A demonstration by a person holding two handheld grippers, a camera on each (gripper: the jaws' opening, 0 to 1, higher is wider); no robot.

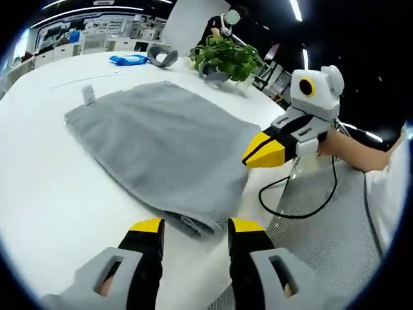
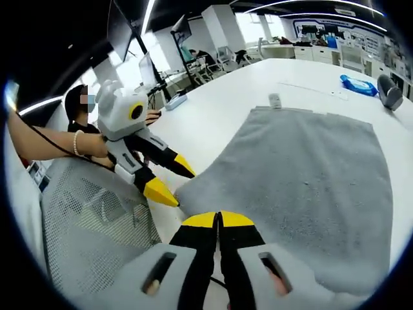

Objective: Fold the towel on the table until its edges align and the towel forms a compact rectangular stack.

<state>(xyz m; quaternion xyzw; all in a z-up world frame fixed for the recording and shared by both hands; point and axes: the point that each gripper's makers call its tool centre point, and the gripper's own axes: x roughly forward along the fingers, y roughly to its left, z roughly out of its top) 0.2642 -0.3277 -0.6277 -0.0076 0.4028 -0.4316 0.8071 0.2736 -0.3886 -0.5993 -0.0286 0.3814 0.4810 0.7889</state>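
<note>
The flat grey terry towel spreads across the white table; the left gripper gapes at six o'clock, the right gripper at three.

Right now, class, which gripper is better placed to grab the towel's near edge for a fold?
Left, probably: the left gripper has open jaws at the edge of the towel, while the right gripper is shut and must open first.

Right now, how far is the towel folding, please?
Done: the grey towel seems to be folded once already, since its near edge looks doubled; otherwise it lies flat on the white table. In hand: the left gripper is open at that near edge, and the right gripper is shut at its own edge. Left: further folds to make a compact stack.
</note>
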